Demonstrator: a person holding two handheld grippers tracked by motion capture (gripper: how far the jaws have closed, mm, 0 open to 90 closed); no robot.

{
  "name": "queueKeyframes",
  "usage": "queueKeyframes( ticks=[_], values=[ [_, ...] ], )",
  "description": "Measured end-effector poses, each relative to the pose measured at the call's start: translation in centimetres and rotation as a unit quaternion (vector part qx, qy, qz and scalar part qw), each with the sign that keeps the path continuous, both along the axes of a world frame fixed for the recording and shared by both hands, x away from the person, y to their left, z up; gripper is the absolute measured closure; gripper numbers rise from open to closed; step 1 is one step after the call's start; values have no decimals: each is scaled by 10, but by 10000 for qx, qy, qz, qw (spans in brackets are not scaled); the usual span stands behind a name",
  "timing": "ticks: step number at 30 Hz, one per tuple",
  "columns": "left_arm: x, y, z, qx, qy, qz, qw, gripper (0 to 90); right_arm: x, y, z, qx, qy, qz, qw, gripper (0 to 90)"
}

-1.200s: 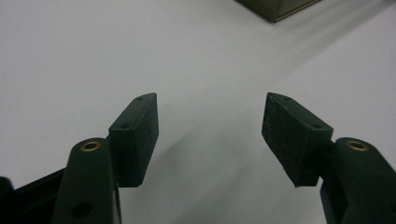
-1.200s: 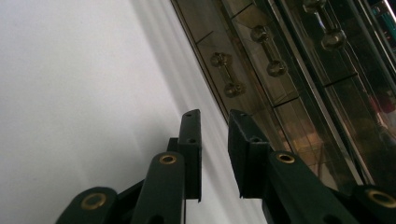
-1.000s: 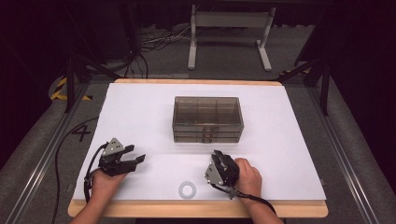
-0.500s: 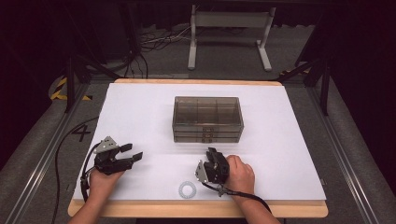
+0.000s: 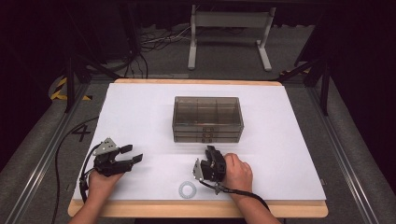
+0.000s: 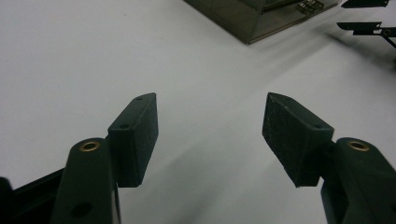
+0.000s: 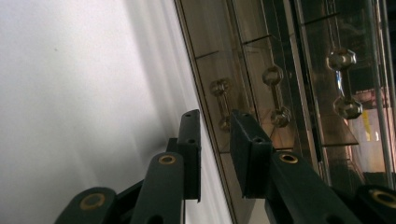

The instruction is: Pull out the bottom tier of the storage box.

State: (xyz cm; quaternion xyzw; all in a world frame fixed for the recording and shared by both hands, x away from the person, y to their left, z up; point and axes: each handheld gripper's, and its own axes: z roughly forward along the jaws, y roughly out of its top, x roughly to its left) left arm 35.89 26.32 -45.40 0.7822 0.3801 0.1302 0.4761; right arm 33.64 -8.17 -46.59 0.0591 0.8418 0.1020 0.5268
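While the left hand-held gripper rests released on the white-covered counter, jaws wide apart and grasping nothing, the right hand-held gripper, rolled sideways, points at the smoky transparent plastic three-drawer box mid-counter. Its jaws stand narrowly parted, empty, near a small drawer knob, probably lining up for a pull. A white ring lies near the front edge.

Closed smoky drawer box, mid-table
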Motion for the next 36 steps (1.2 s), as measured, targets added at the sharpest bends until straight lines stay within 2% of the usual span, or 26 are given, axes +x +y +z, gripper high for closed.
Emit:
queueKeyframes(
  ticks=[2, 7, 9, 10, 11, 15, 18, 30, 36],
  values=[
    [-1, 0, 0, 17, -18, -19, 10000, 369, 1, 2, -1, 35, -72, -23, 10000, 743],
    [-4, 1, 0, 14, -31, -8, 10000, 367, 2, 7, -2, 12, -90, 49, 9999, 740],
    [-5, 1, 0, 42, -42, -16, 10000, 366, 3, 8, -2, -85, -39, 78, 9999, 738],
    [-6, 2, 0, 63, -40, -21, 10000, 366, 3, 9, -3, -42, -112, 73, 9999, 737],
    [-7, 2, 0, 80, -59, -20, 9999, 365, 4, 10, -3, -116, -94, 91, 9998, 736],
    [-11, 3, -1, 91, -56, -23, 9999, 366, 5, 14, -5, -141, -166, 114, 9997, 732],
    [-12, 4, -1, 97, -50, -3, 9999, 365, 7, 15, -5, -265, -198, 117, 9994, 728],
    [-16, 2, -2, 275, -81, -31, 9996, 365, 15, 15, -7, -453, -338, 35, 9984, 716],
    [-15, 2, -2, 267, -72, -34, 9996, 365, 18, 15, -10, -556, -396, -7, 9977, 716]
  ],
)
